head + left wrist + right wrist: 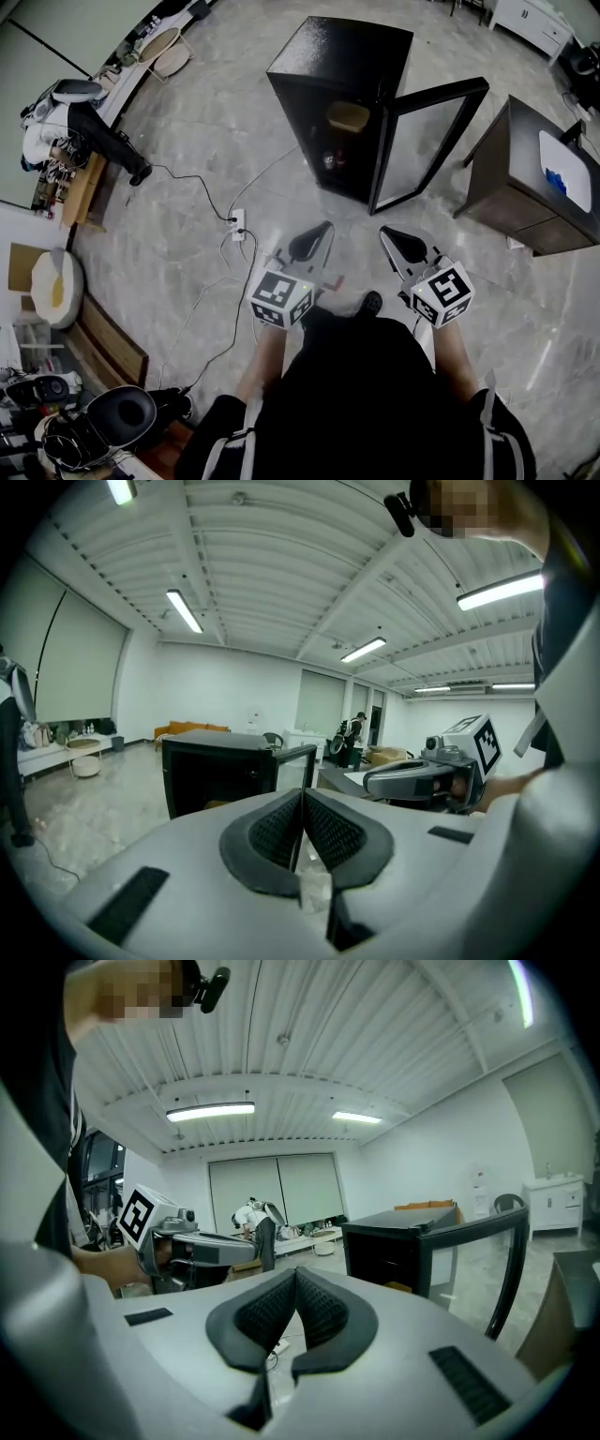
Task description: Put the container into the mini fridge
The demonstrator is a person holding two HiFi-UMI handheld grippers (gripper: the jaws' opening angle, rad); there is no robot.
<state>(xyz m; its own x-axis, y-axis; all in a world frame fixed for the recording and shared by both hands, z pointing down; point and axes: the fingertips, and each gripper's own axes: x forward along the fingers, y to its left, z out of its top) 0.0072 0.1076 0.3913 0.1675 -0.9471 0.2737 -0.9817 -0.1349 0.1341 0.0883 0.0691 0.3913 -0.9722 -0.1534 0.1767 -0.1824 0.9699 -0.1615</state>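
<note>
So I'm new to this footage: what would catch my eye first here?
The black mini fridge stands on the floor ahead, glass door swung open, a tan container on its upper shelf. Nearer, the left gripper and right gripper hover side by side, both shut and empty.

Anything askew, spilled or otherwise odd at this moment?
Nothing is spilled or damaged. The mini fridge stands with its door wide open and a tan container inside, while the left claw and right claw are shut and empty. Loose cables trail across the floor to a power strip.
</note>
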